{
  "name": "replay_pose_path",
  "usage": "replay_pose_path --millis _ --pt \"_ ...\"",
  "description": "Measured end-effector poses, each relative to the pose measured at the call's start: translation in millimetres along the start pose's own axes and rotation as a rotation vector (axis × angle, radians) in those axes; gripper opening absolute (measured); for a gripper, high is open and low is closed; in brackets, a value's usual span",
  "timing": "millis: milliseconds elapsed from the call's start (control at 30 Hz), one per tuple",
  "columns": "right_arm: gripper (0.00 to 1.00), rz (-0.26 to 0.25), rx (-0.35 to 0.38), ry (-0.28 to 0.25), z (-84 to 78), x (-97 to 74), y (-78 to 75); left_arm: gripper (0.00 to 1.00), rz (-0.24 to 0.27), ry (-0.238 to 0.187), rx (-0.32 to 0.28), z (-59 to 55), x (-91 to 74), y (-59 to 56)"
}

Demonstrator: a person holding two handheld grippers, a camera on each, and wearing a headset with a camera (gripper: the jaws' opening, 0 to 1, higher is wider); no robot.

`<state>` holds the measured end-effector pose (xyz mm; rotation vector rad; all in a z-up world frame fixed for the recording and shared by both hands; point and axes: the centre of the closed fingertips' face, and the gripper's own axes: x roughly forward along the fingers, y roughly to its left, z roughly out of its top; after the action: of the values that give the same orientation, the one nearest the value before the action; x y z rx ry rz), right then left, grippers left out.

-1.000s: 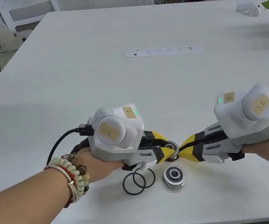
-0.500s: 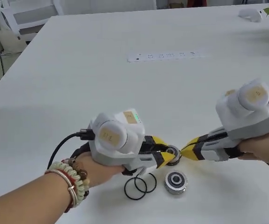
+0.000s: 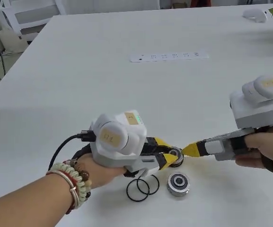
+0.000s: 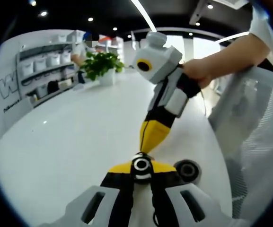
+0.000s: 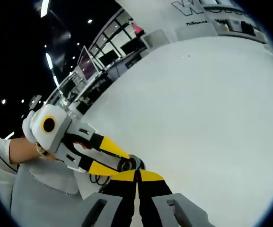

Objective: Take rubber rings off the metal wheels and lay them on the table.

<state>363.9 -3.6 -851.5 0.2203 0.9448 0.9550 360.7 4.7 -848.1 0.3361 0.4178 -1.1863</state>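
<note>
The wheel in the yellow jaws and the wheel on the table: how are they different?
The held wheel is clamped between the jaws of the left gripper; the loose wheel lies flat on the table, untouched. The right gripper, jaws shut, points its tip at the held wheel, not the loose wheel. Both are small, round and metal, with dark middles.

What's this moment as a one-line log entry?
left gripper: shut on small metal wheel | right gripper: shut, tips at that wheel | white table: two black rubber rings, second metal wheel
</note>
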Motion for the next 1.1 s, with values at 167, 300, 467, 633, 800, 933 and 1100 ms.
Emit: replay_pose_path --millis 167,300,467,633,800,933,1100 --pt "0.0 0.002 0.013 0.004 0.0 0.4 2.7 0.14 0.001 0.006 -0.003 -0.3 -0.1 -0.2" --pt "0.0 -0.008 -0.029 0.007 1.2 1.1 7.1 0.13 0.002 0.008 -0.001 -0.4 0.2 0.0" --pt "0.0 -0.008 -0.036 0.009 1.8 1.7 8.4 0.13 0.001 0.008 0.001 -0.6 -0.1 0.0" --pt "0.0 -0.007 -0.057 0.011 2.2 1.8 9.9 0.13 0.001 0.007 0.003 -0.7 -0.2 -0.3" --pt "0.0 -0.005 -0.068 0.013 2.5 1.8 10.9 0.13 0.0 0.004 0.003 -0.5 -0.5 -0.6" --pt "0.0 -0.007 -0.082 0.016 3.3 2.0 13.2 0.13 -0.001 0.003 0.004 -0.5 -0.5 -0.4" --pt "0.0 -0.012 -0.116 0.026 3.5 3.6 15.4 0.14 -0.002 0.001 0.004 -0.3 -0.6 -0.5"
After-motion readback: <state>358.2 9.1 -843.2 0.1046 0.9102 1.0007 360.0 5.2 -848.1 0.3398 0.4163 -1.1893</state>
